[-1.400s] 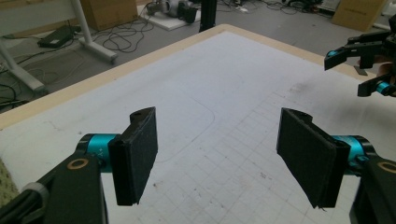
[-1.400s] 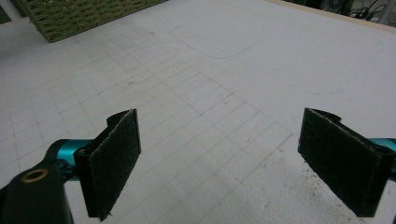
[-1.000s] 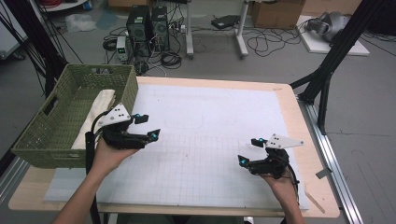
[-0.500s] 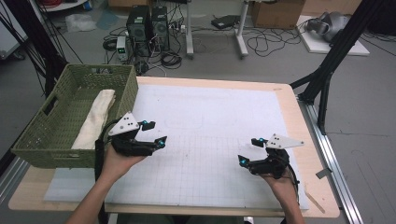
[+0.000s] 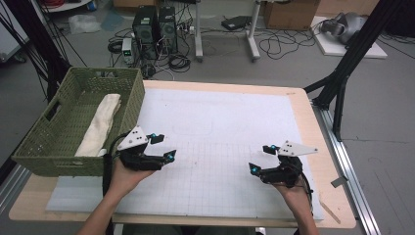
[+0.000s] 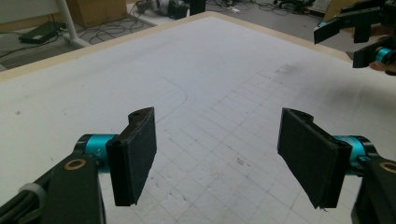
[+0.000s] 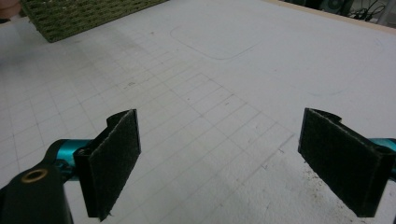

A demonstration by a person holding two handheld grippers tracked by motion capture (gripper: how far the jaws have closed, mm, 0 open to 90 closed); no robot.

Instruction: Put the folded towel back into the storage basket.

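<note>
Hovering low over the near part of the desk [image 5: 298, 105], the left gripper [image 5: 161, 147] has its jaws spread wide with nothing between them. In the left gripper view the two black pads [image 6: 135, 158] stand well apart, and between them lies bare white gridded mat [image 5: 220, 147]. The gripper touches nothing that can be seen; whether its underside rests on the mat cannot be told. The person's left hand [image 5: 125, 174] grips it from below and behind.

Level with it, well apart to its right, the right gripper [image 5: 262, 159] is likewise spread wide and empty. In the right gripper view its felt-faced pads [image 7: 114, 163] frame bare mat, with some dark crumbs on the sheet close by the right-hand pad. The right hand [image 5: 293, 188] holds it near the desk's near right edge. The two grippers point inward, roughly toward each other across the mat.

Just beside the left gripper, on its outer side and a little farther off, stands a green woven basket [image 5: 44, 147] at the desk's left edge. Inside it lies a cream rolled towel [image 5: 100, 125], lengthwise along the basket floor, its near end close to the left gripper but apart from it.

Beyond both grippers, a faint drawn outline with rounded corners [image 5: 188, 117] marks the mat.
</note>
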